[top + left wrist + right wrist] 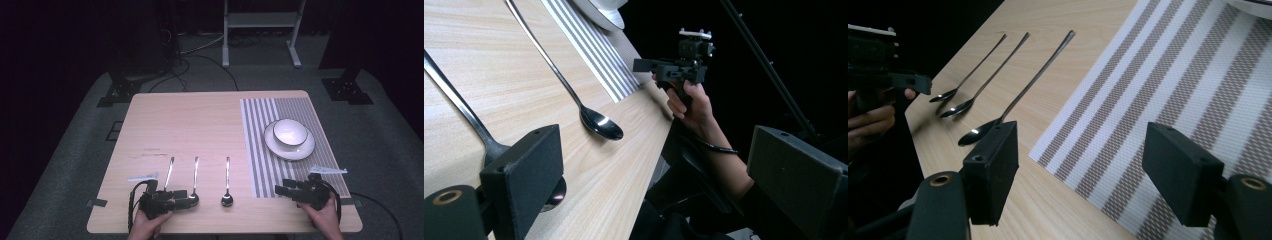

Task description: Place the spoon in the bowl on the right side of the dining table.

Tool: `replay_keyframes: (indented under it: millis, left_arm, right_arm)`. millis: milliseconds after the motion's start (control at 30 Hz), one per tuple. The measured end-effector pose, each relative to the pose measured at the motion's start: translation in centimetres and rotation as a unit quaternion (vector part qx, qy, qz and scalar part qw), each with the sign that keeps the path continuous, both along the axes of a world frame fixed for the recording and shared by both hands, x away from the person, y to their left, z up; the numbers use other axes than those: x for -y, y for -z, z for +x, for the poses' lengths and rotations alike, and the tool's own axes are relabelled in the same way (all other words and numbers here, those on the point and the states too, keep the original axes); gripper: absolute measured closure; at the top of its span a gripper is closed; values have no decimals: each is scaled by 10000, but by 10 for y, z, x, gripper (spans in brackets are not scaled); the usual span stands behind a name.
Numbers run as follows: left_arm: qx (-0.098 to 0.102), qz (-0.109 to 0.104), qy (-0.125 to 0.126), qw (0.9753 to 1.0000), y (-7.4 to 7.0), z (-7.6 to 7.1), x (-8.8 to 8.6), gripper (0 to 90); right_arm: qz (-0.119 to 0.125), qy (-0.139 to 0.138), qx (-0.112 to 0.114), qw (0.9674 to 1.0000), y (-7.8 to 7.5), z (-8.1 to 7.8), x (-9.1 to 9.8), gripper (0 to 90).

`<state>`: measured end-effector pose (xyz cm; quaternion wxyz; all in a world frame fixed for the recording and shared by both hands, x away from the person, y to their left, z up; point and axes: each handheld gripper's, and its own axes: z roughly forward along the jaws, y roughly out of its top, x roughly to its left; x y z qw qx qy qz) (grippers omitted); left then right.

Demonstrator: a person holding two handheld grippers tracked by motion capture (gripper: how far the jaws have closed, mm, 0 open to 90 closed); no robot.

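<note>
Three thin spoons (195, 180) lying side by side on the wooden table (200, 120), left of the striped mat (295, 165) with the bowl (290, 131) on its plate (290, 147). Left gripper (175, 196) and right gripper (287, 190) both wide apart, holding nothing. Probably light, hard, shiny and slippery, so best pinched around the skinny handle.

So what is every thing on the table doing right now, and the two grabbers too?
Left gripper: open, holding nothing, by the spoon bowls.
Right gripper: open, holding nothing, over the placemat's near edge.
Three spoons: lying flat side by side, bowls toward the person.
Bowl: upright on the plate, looks empty.
Plate: flat on the placemat.
Striped placemat: spread flat on the table's right side.
</note>
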<state>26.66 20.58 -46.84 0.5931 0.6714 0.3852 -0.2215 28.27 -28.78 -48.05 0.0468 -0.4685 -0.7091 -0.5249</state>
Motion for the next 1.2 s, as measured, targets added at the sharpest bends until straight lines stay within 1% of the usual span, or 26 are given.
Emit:
replay_keyframes:
  millis: [33,67,133,167,367,400,433,467,500,533,667,700,833,867,900,967,1000,1033,1067,1100,1167,1200]
  left_arm:
    - [0,0,0,10000,0,0,0,66]
    - [-20,-12,2,10000,0,0,0,66]
    - [-15,-9,19,10000,0,0,1,66]
    - [-19,-12,24,10000,1,0,2,66]
    - [-93,97,128,9998,5,0,9,66]
    - [-105,116,145,9998,6,0,10,66]
    - [-105,116,145,9998,6,0,10,66]
    - [-142,143,170,9997,8,1,12,66]
    - [-142,143,170,9997,8,1,12,66]
    - [-158,171,202,9995,10,1,14,66]
    - [-163,215,228,9994,12,1,16,66]
    - [-193,238,264,9992,13,1,17,66]
    - [-270,283,277,9989,16,2,18,66]
    - [-355,374,271,9983,18,2,19,66]
    - [-355,374,271,9983,18,2,19,66]
    - [-403,492,277,9976,21,2,20,66]
    - [-485,596,237,9968,23,3,22,67]
    - [-546,669,201,9961,25,3,23,67]
    - [-546,669,201,9961,25,3,23,68]
    - [-546,654,196,9962,25,3,23,68]
    - [-547,669,199,9961,25,3,23,68]
    - [-534,620,184,9965,25,3,22,68]
  right_arm:
    - [0,0,0,10000,0,0,0,296]
    - [-16,-73,-10,10000,-1,4,-5,295]
    - [-28,-102,-6,9999,-2,5,-8,295]
    - [5,-181,4,9998,-5,8,-13,295]
    - [37,-312,37,9995,-10,19,-28,295]
    - [60,-351,24,9994,-11,23,-33,296]
    - [60,-351,24,9994,-11,23,-33,296]
    - [92,-392,7,9992,-12,27,-37,296]
    - [92,-392,7,9992,-12,27,-37,296]
    - [70,-440,-7,9990,-12,30,-42,296]
    - [49,-502,-24,9987,-13,35,-49,296]
    - [40,-514,-28,9987,-14,36,-51,296]
    - [26,-569,2,9984,-18,39,-57,296]
    - [18,-633,2,9980,-21,41,-63,296]
    - [18,-633,2,9980,-21,41,-63,296]
    - [-2,-701,14,9975,-24,42,-68,296]
    - [-23,-777,35,9970,-27,43,-75,296]
    - [-27,-811,51,9967,-28,43,-78,295]
    - [-27,-811,51,9967,-28,43,-78,295]
    - [-19,-870,87,9962,-30,44,-83,296]
    - [-36,-921,103,9957,-31,44,-89,296]
    - [-57,-975,125,9951,-32,45,-93,296]
